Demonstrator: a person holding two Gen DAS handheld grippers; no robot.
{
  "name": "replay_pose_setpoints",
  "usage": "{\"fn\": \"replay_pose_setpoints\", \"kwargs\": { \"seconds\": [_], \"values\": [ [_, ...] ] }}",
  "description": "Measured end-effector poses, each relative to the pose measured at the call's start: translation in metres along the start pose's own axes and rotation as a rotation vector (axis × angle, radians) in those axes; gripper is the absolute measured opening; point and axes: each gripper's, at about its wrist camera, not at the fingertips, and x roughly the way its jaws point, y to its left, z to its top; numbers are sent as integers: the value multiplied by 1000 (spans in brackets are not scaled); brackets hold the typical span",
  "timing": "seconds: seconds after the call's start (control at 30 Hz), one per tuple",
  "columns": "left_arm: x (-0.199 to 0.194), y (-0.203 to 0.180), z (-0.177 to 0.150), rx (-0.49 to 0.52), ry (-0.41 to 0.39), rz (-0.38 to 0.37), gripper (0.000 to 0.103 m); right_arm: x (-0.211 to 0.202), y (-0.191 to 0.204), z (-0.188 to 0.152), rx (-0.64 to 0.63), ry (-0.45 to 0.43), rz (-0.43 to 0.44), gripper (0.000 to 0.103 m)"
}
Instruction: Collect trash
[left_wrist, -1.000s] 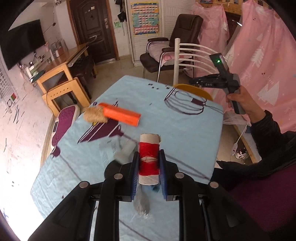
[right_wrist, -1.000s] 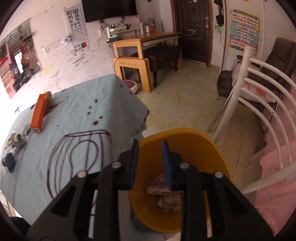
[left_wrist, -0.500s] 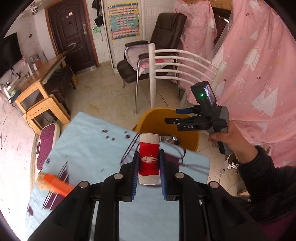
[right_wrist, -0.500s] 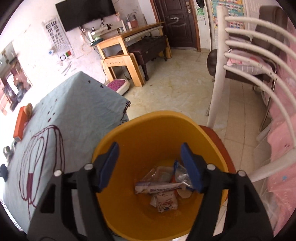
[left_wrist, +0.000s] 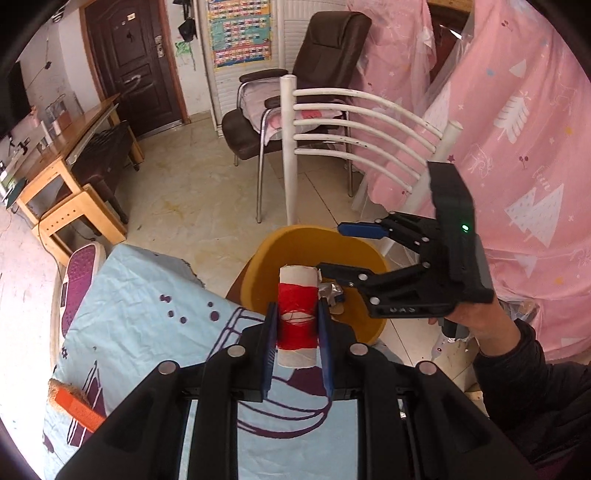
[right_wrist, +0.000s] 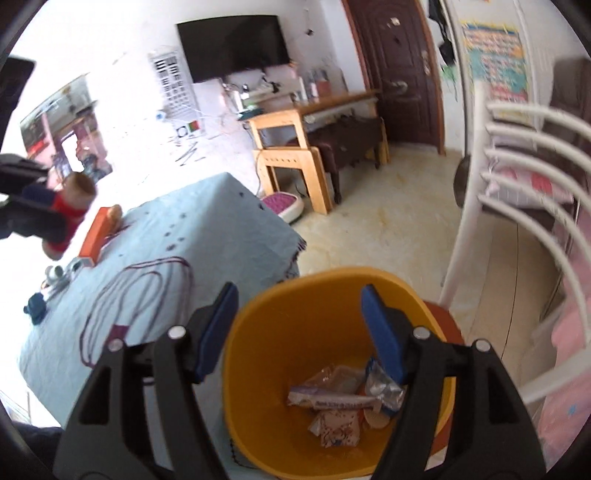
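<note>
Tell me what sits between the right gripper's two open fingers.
Nothing is gripped: in the right wrist view the right gripper hangs open over the yellow bin, with wrappers lying at its bottom.

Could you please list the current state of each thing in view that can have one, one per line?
Left gripper: shut on the spool.
Spool: upright between the jaws, near the bin.
Right gripper: open, empty, jaws just opened, over the bin.
Bin: open-topped, on the floor, partly filled.
Wrappers: lying in the bin.
Orange block: lying on the table.
Door: closed.
</note>
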Motion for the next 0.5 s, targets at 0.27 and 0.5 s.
{"fn": "replay_pose_setpoints", "kwargs": {
  "seconds": [0.27, 0.5],
  "values": [
    [-30, 15, -9, -7, -42, 24, 17, -33, 17, 16, -11, -78, 101, 73],
    [-94, 68, -39, -119, -109, 142, 17, -15, 131, 50, -276, -22, 338, 77]
  ]
}}
